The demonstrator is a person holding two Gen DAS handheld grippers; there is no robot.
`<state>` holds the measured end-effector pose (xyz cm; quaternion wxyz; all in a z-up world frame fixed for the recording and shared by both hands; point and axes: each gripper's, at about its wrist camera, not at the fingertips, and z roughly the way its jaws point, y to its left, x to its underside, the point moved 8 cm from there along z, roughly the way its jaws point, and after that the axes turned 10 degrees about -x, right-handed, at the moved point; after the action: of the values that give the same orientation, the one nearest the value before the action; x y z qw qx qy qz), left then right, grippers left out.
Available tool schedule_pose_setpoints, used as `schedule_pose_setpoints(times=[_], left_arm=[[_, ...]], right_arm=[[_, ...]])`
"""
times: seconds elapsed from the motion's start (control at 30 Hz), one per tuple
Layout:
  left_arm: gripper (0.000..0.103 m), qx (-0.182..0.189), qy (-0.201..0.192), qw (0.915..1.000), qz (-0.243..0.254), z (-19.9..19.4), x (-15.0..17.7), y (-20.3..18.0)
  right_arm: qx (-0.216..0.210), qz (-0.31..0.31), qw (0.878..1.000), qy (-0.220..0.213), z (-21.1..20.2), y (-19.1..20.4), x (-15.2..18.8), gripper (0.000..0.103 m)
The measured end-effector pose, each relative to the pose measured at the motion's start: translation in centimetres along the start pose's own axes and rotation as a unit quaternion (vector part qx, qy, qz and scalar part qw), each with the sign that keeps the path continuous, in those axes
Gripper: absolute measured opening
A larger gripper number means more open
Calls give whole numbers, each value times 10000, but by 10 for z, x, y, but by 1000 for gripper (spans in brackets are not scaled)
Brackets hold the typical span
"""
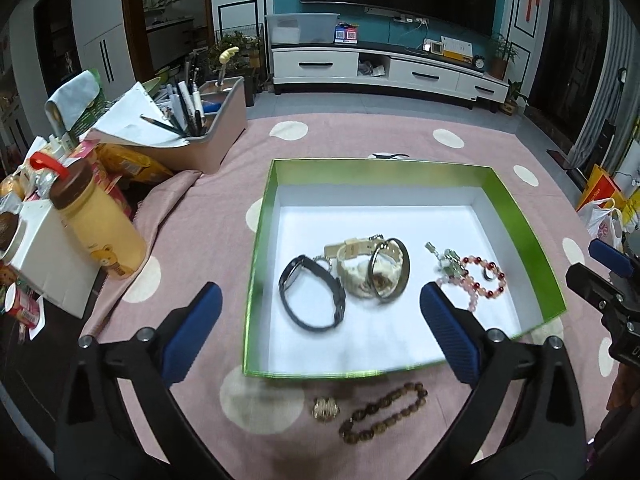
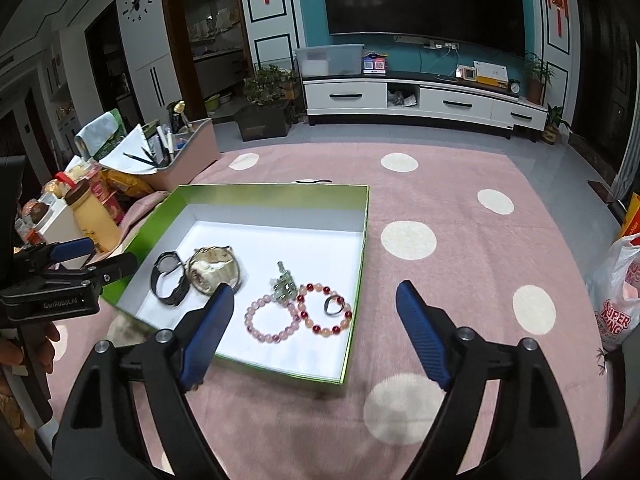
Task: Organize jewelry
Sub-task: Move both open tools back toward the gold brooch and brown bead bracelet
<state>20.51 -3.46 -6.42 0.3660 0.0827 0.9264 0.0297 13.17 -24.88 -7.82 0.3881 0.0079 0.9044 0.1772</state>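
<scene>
A green box [image 1: 262, 248] with a white floor holds a black watch [image 1: 312, 298], a cream watch [image 1: 358, 278], a metal bangle [image 1: 390, 270], and a pink bead bracelet [image 2: 272, 320] beside a red-and-orange one [image 2: 326, 314] that circles a dark ring [image 2: 333, 305]. A small green charm [image 2: 284, 286] lies by them. On the cloth in front of the box lie a brown bead bracelet [image 1: 382, 408] and a gold ornament [image 1: 326, 409]. My left gripper [image 1: 320, 290] hangs open above the watches, holding nothing. My right gripper [image 2: 315, 288] is open over the bracelets, also empty.
A pink cloth with cream dots [image 2: 408, 240] covers the table. At the left stand a yellow bottle [image 1: 100, 232], a white carton [image 1: 52, 256], snack packs and a pen holder [image 1: 208, 128]. A plastic bag [image 2: 618, 300] sits at the right edge.
</scene>
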Motion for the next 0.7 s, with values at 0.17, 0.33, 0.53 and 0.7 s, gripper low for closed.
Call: schedule_pose_setpoints(times=[0.17,0.33,0.53,0.7], left_arm=[[101,-8,-2,9998,-205,-19,12,16],[101,-62,51,9989,-452,-31,31,35],[101,-93,228,9974,-678,-36,64,55],[101,-75,426,9963,-746,-35,94,61]], right_arm=[[-131,76,9999,-52,-20,6,12,87],[-249,154,9995,-65,-37,9,27,87],[-339,166,9993,44,-48,15,50,87],[-472,198,9985,205,-48,23,69,87]])
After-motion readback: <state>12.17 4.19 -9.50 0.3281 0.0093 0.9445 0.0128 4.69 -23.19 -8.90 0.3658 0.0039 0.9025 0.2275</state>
